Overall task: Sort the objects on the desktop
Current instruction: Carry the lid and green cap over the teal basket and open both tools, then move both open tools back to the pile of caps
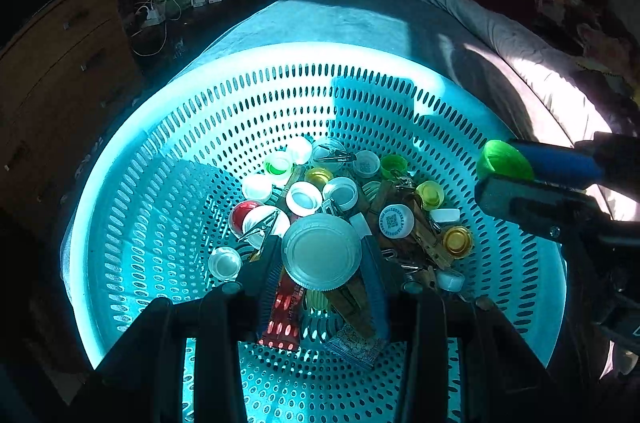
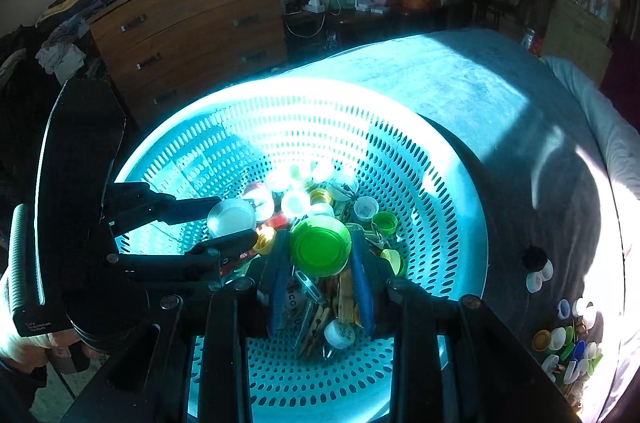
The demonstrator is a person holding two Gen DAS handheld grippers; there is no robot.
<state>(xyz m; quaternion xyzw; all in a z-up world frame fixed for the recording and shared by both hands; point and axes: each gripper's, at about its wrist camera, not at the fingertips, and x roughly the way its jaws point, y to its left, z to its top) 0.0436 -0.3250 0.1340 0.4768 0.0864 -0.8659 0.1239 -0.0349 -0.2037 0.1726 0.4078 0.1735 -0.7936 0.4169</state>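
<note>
Big blue-covered surface (image 2: 460, 83) runs wide and bare beyond the basket, with a wooden dresser (image 2: 192, 23) close off its far-left edge. On it sits the round perforated basket (image 1: 320, 63), its bright rim ringing both grippers; the slotted walls stand bare all the way round, and only the bottom is crowded. Down there a heap of bottle caps (image 1: 340, 191) is mixed with wooden clothespins (image 1: 416, 239), overlapping so thickly that some can't be told apart. The left gripper (image 1: 320, 259) has its jaws narrowly apart, clamped on a large clear lid (image 1: 320, 251), which covers what lies beneath. The right gripper (image 2: 320, 251), jaws just as narrow, pinches a green lid (image 2: 320, 245) above the pile; from the left wrist it pokes in over the right rim. Outside the basket, a second cluster of sorted caps (image 2: 568, 343) lies at the cover's right edge, partly cut off by glare
</note>
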